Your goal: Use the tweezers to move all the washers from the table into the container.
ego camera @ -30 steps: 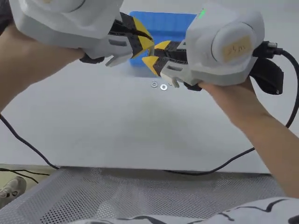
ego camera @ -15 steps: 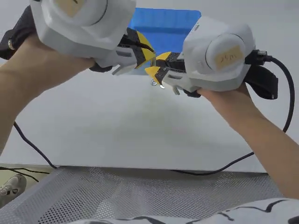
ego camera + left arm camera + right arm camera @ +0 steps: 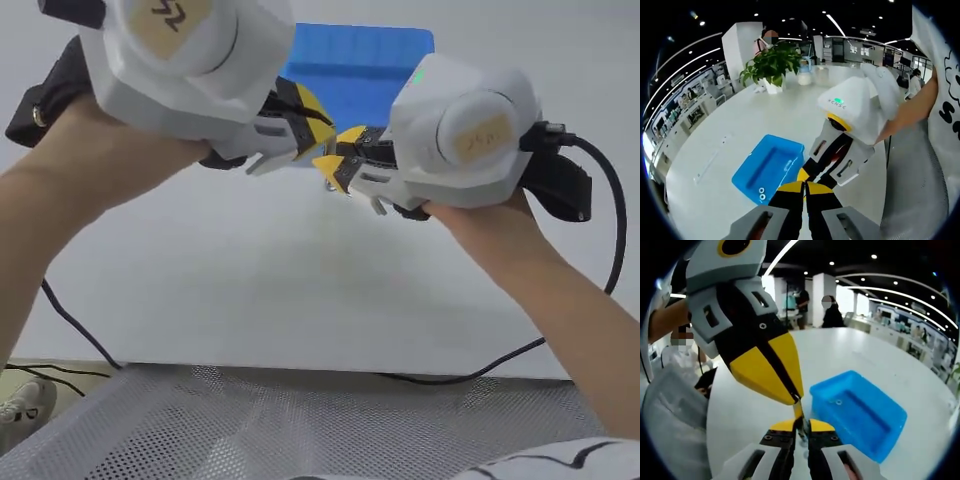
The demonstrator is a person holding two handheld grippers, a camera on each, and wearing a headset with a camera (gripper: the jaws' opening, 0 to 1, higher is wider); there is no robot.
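Jaws of your right gripper [image 3: 801,426] pinch what looks like the tweezers [image 3: 799,413]; your left gripper [image 3: 804,184] meets them, jaws closed. Two washers [image 3: 761,193] lie on the table [image 3: 250,270] beside the container [image 3: 766,166]: likely light, flat, slippery, so nip a rim.

The blue rectangular plastic container [image 3: 771,167] sits upright and open-topped, with one small silver ring washer [image 3: 838,401] lying flat inside it. Two more flat silver washers [image 3: 761,193] lie side by side right at the container's outer wall, near a corner.

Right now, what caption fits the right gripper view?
Right gripper pinches the tweezers, left gripper touching their top, beside the blue container holding a washer.
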